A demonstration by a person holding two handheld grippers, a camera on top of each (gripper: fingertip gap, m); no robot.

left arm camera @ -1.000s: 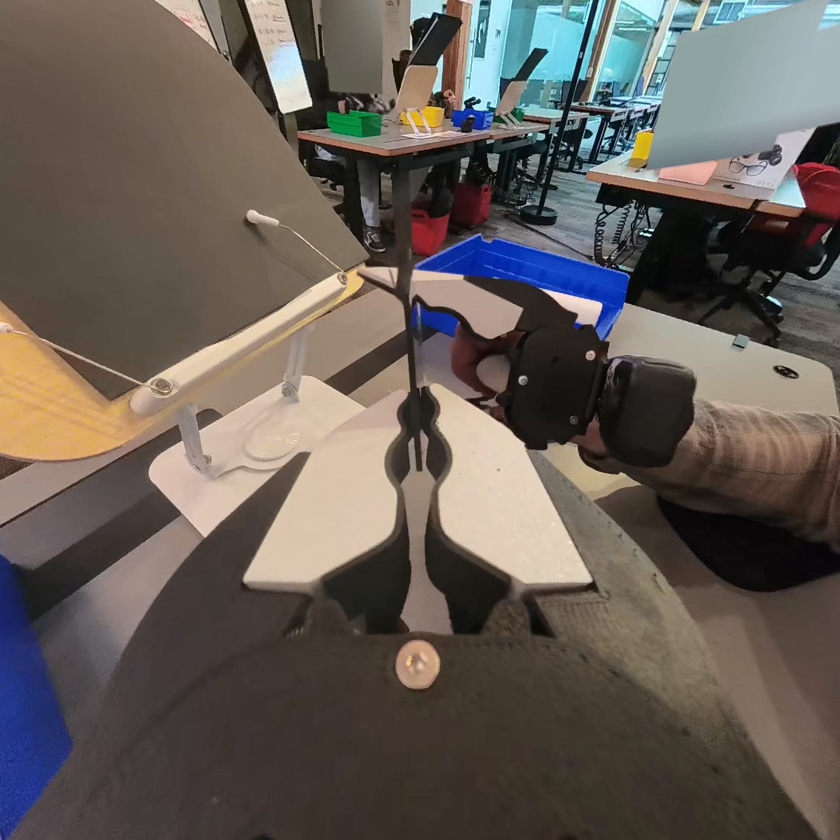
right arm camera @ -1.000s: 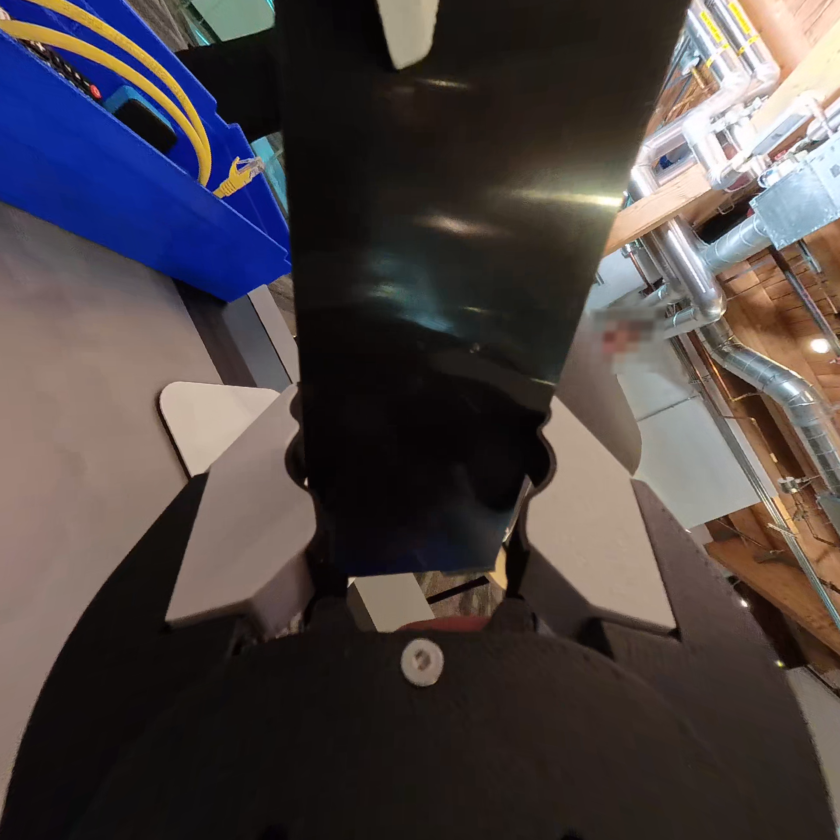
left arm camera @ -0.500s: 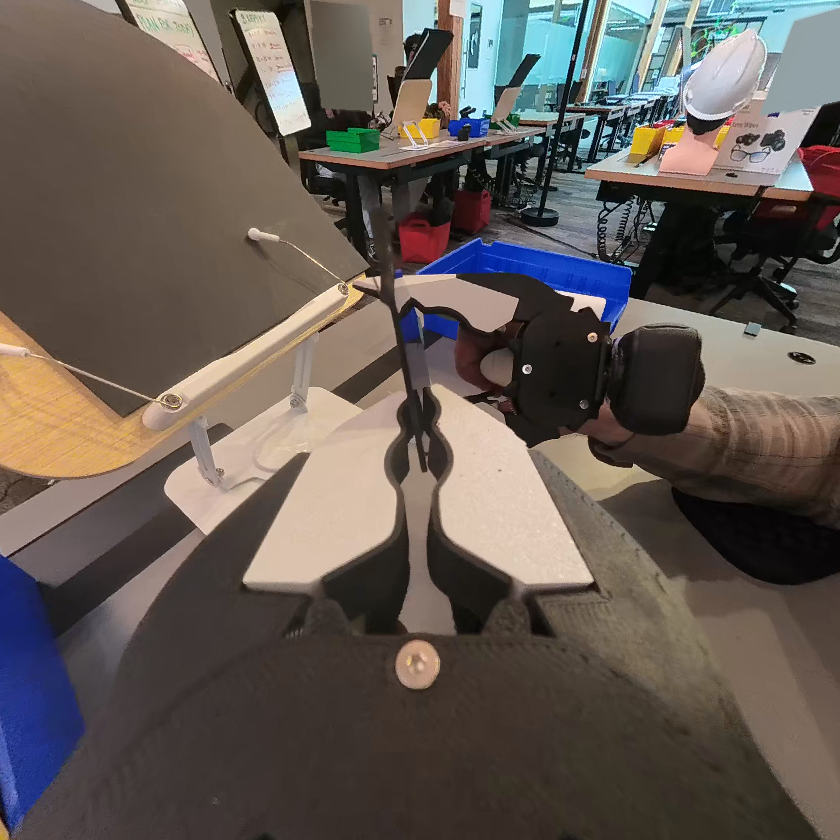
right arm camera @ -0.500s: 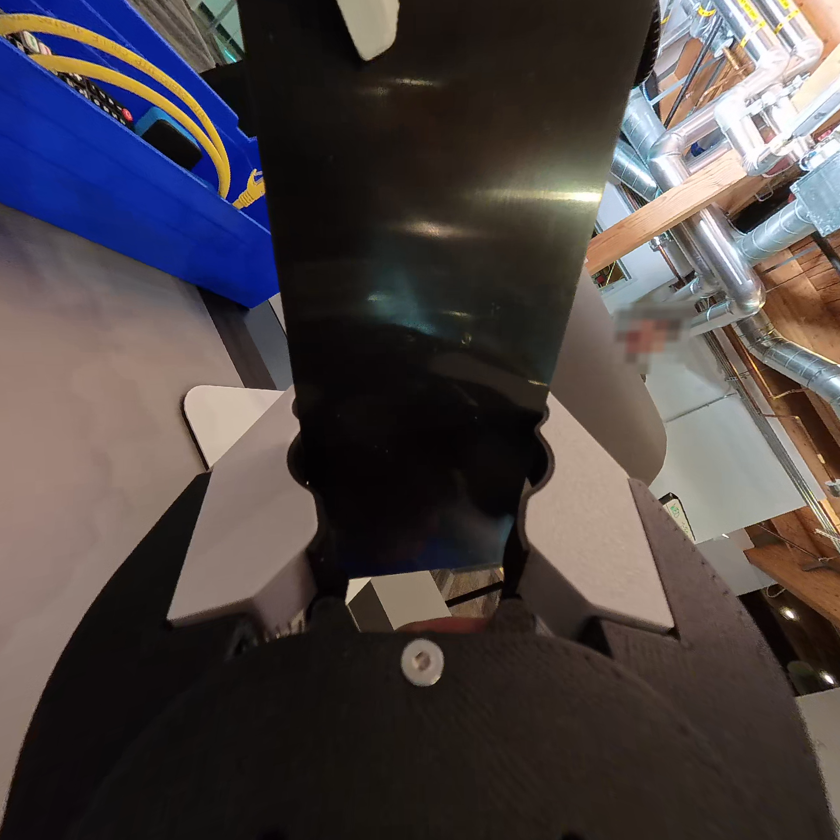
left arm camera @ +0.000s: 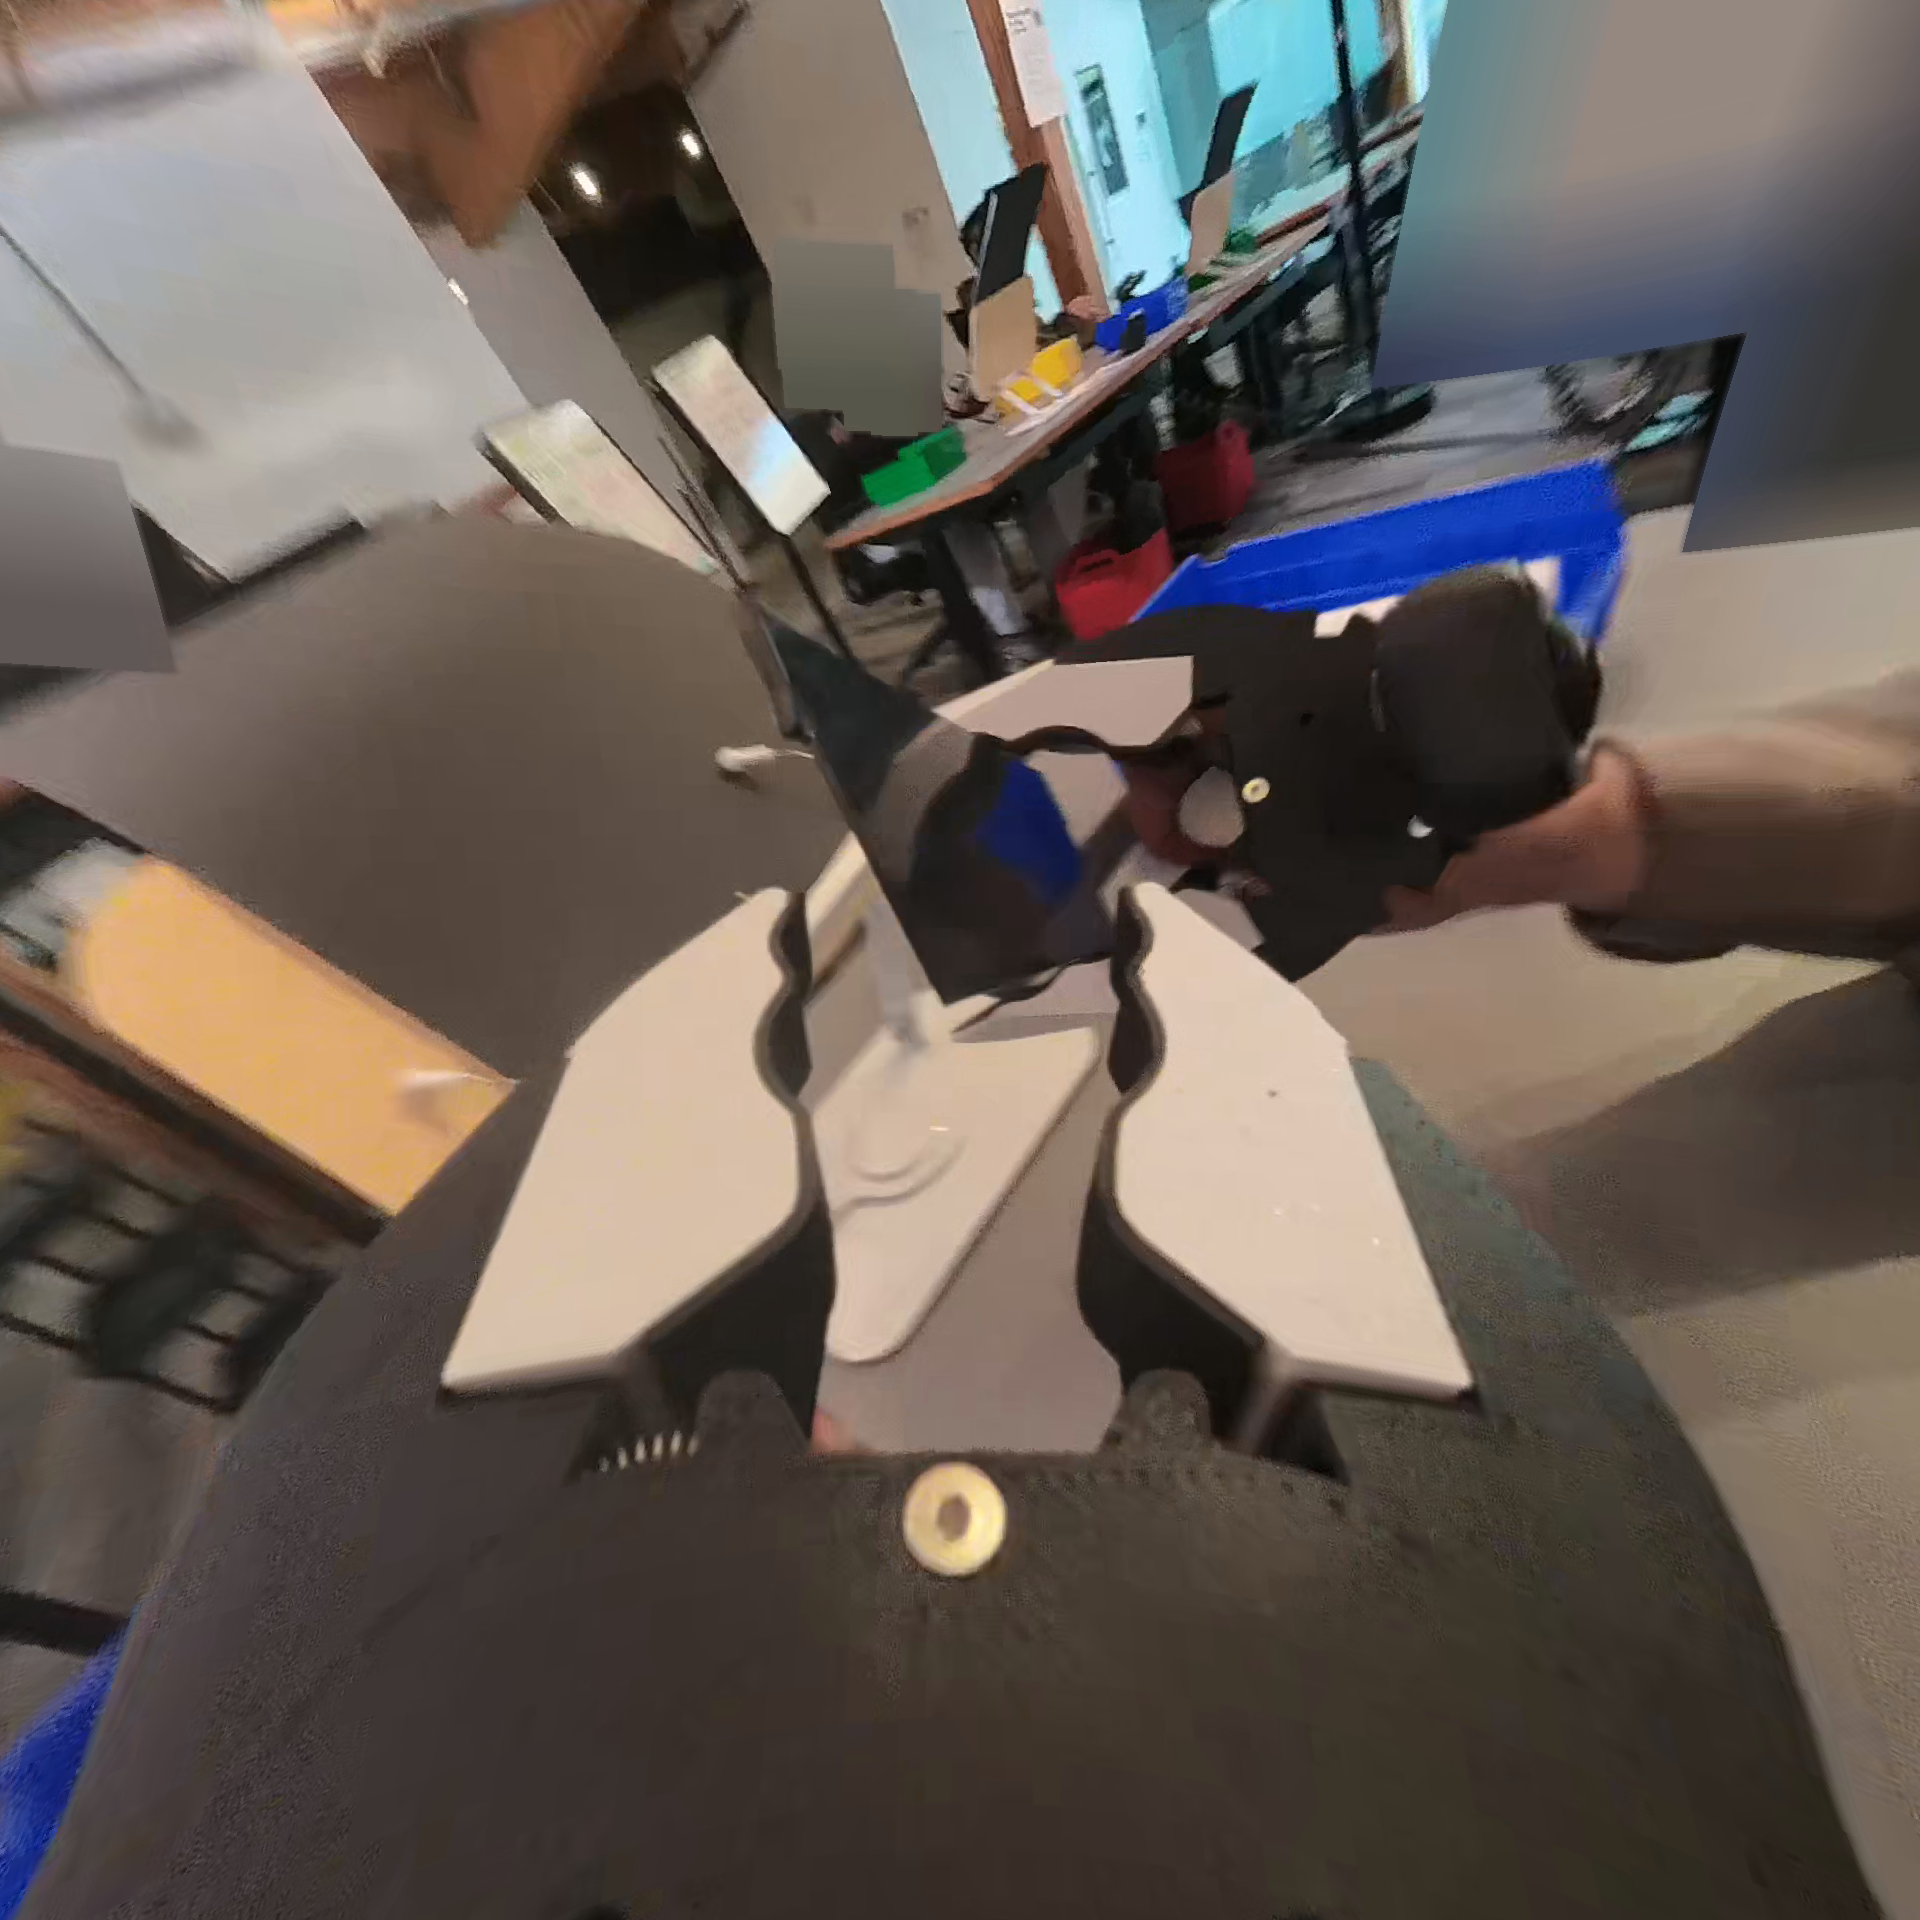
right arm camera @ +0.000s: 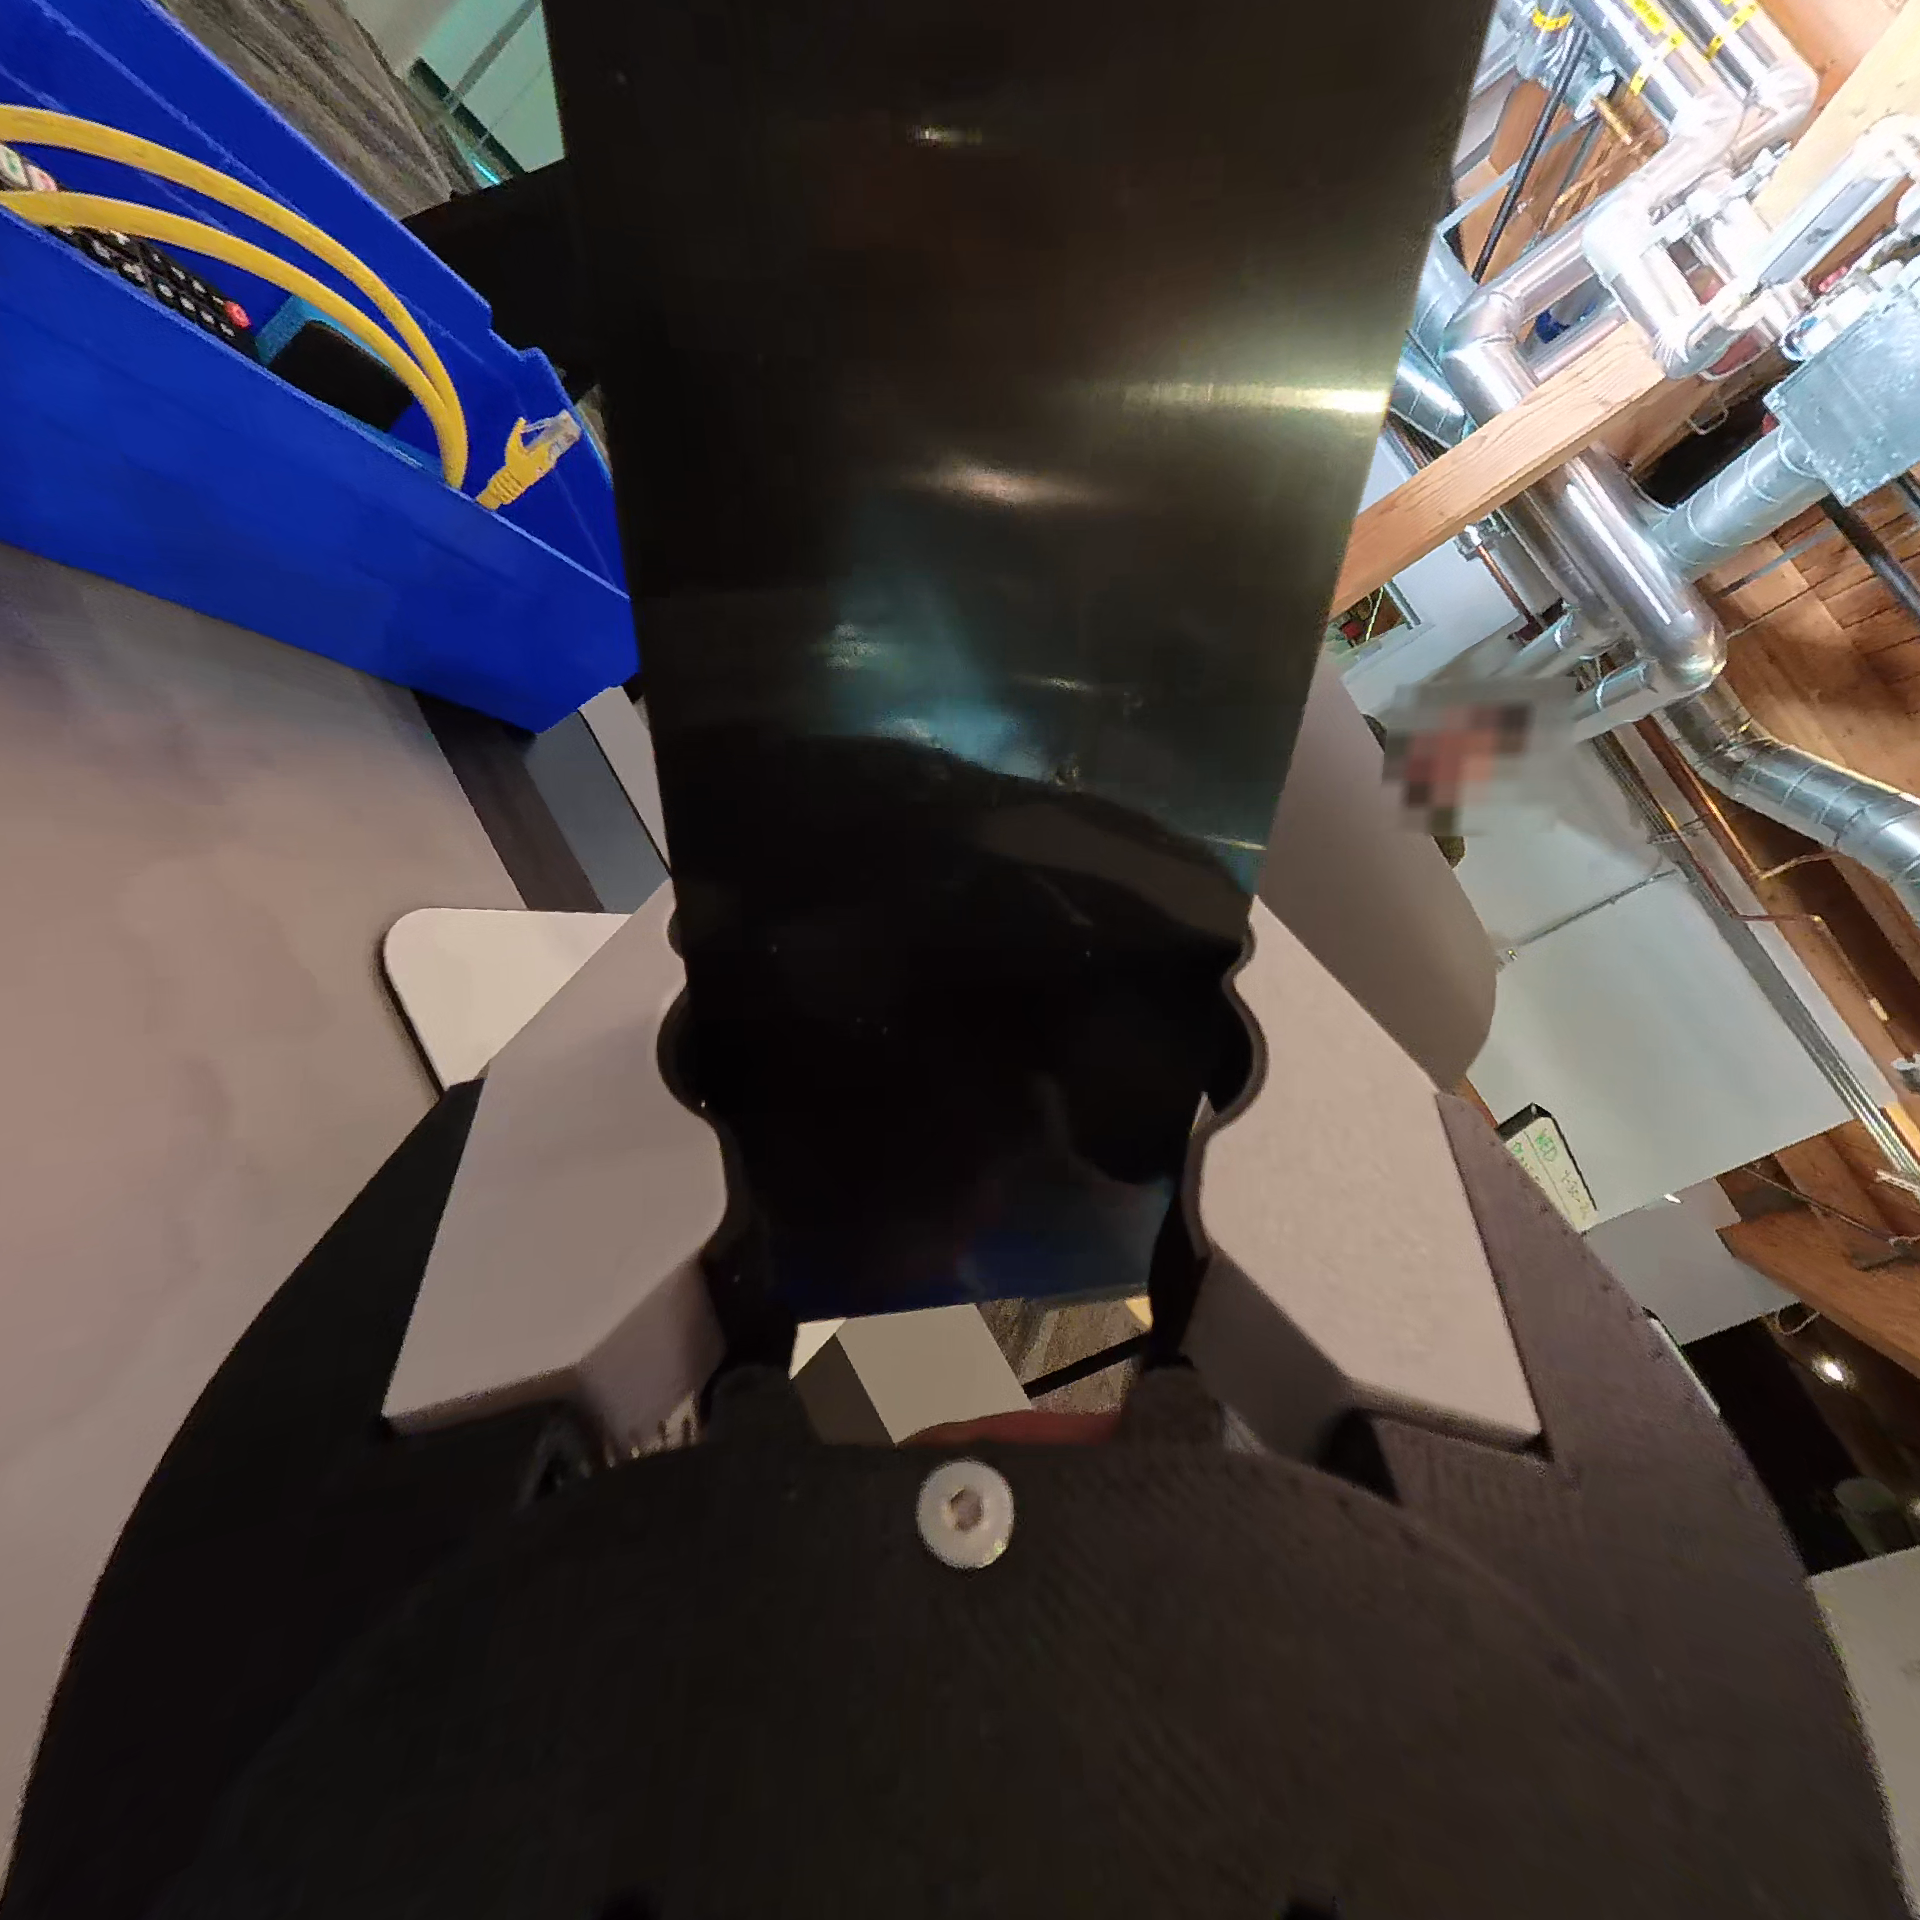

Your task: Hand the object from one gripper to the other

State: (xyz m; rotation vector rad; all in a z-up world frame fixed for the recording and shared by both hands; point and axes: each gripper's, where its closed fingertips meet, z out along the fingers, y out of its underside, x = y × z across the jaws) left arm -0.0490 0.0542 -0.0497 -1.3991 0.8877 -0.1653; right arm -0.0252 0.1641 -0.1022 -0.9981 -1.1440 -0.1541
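Observation:
A thin glossy black plate point(right arm camera: 987, 520) stands up between my right gripper's point(right arm camera: 961, 997) fingers, which press on its two side edges. In the left wrist view the same plate point(left arm camera: 935, 831) sticks out from the right gripper point(left arm camera: 1299, 758), held in a person's hand. My left gripper point(left arm camera: 956, 925) is open. The plate's lower corner hangs just ahead of its fingertips point(left arm camera: 717, 997), with a gap on both sides and no pad touching it. This view is motion-blurred.
A blue bin point(right arm camera: 260, 468) with a yellow cable point(right arm camera: 312, 239) sits on the grey table point(right arm camera: 156, 831); it also shows in the left wrist view point(left arm camera: 1403, 540). A white stand base point(left arm camera: 935, 1143) and a large dark board point(left arm camera: 416, 727) lie ahead of the left gripper. Spacing between my two grippers at the tips: around 12 centimetres.
My left gripper was shut on the plate's thin edge; its jaws have now opened and let go. The left view has swung and tilted. My right gripper keeps its hold.

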